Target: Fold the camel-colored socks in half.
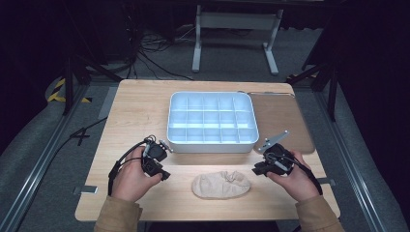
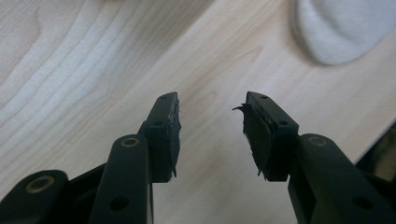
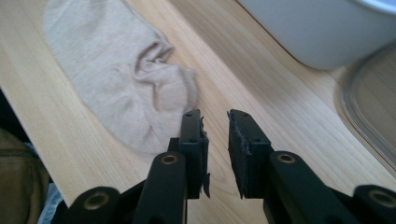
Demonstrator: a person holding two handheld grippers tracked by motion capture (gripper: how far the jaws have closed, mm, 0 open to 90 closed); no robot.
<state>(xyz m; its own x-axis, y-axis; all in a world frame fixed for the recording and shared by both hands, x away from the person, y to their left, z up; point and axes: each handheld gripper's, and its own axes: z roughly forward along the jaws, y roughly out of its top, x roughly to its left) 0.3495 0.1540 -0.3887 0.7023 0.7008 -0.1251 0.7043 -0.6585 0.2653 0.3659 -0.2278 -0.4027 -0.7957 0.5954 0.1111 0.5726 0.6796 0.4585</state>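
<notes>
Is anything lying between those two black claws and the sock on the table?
Nothing visible does. The sock lies alone on bare wood between the left gripper and the right gripper, whose open jaws hold nothing.

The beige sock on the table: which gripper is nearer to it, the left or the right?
Right. The right gripper hovers just off the beige sock at its right end; the left gripper sits further off to its left.
</notes>
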